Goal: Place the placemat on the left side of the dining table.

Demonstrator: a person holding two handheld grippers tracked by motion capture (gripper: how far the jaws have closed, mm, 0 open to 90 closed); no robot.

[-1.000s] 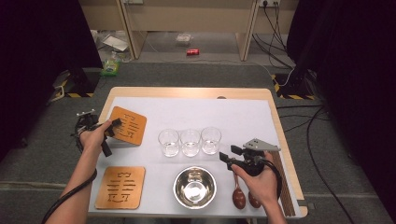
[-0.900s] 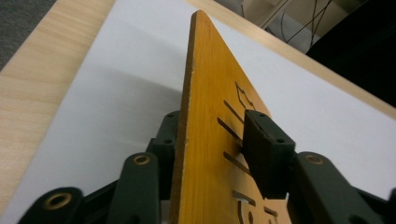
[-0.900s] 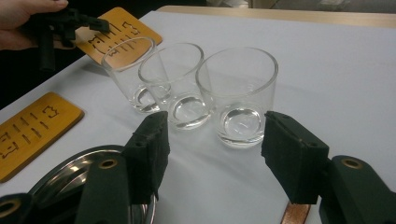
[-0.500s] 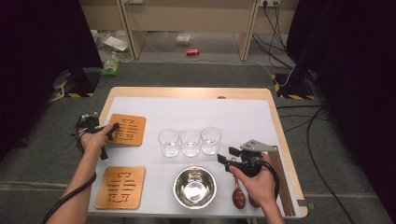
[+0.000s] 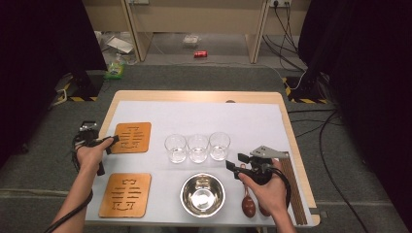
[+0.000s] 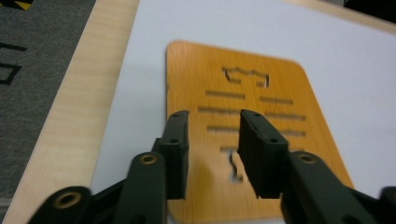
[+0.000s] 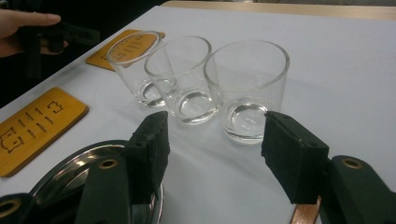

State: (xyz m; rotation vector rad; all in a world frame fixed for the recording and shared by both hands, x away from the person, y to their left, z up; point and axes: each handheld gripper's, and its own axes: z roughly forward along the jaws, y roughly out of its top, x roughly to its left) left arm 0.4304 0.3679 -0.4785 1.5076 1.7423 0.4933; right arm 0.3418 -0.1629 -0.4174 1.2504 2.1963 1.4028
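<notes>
The far wooden mat (image 5: 131,138) now lies flat on the white tabletop (image 5: 243,121), to the left of the three glasses (image 5: 197,147). One second ago it was tipped up on its edge in the left gripper (image 5: 110,143). So the mat has been put down. The left gripper's jaws have just been closing a bit again, after opening wider. They now stand partly apart over the near end of the mat, with nothing pinched between them. It looks like the mat has been let go and this step is done.

A second wooden mat (image 5: 125,194) lies flat in front of the first one. The right gripper (image 5: 232,162) waits just right of the glasses. Its jaws are wide, with nothing in them, and they face the nearest glass (image 7: 246,88). That glass may be next.
</notes>
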